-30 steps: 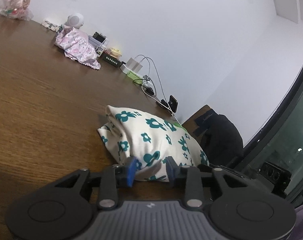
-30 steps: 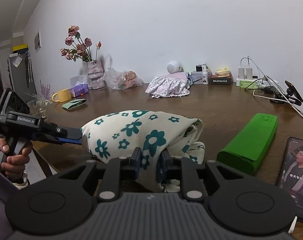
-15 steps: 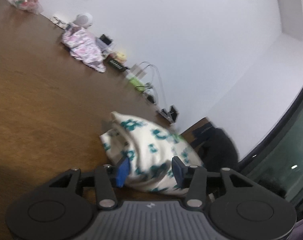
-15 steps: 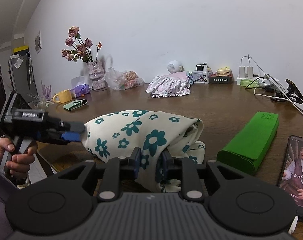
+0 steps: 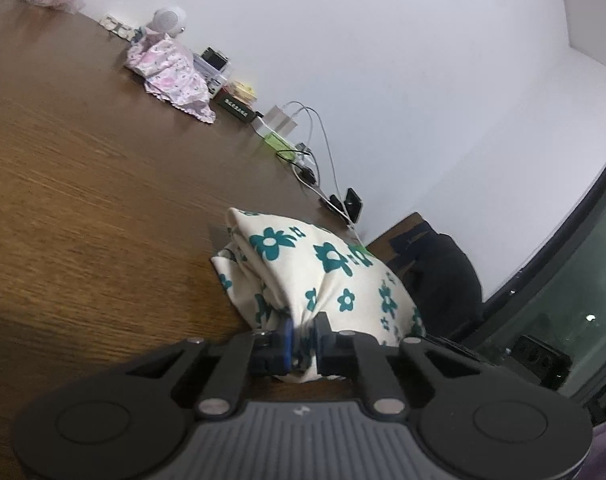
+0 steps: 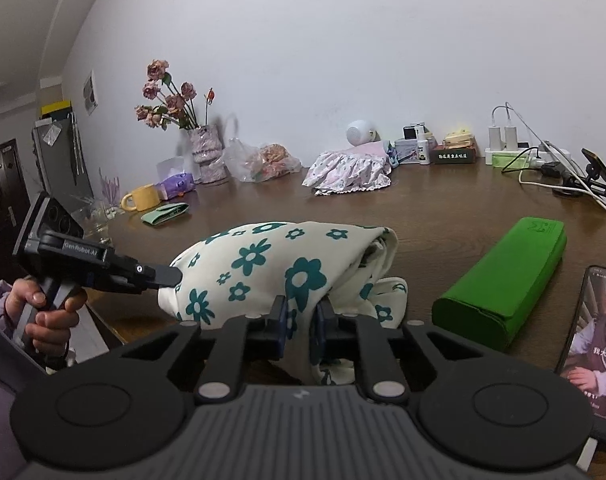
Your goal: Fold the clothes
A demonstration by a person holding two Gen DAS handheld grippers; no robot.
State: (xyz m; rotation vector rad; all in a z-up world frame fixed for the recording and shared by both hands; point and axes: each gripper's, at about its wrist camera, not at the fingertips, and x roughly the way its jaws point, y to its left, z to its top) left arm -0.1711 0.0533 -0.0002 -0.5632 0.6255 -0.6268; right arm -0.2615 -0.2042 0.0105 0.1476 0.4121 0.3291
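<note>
Left hand-held gripper (image 5: 303, 334) is closing on the floral garment (image 6: 287, 268) at its nine-o'clock end; right hand-held gripper (image 6: 301, 320) is closing on the six-o'clock edge — probably to lift it off the counter (image 6: 443, 212).

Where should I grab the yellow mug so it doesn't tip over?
Probably by the rim. The yellow mug stands upright with its mouth open to the top, so come down from above and pinch the wall on the side away from the handle. The loop handle sticks out to the left in the right wrist view and looks too small to grip.
</note>
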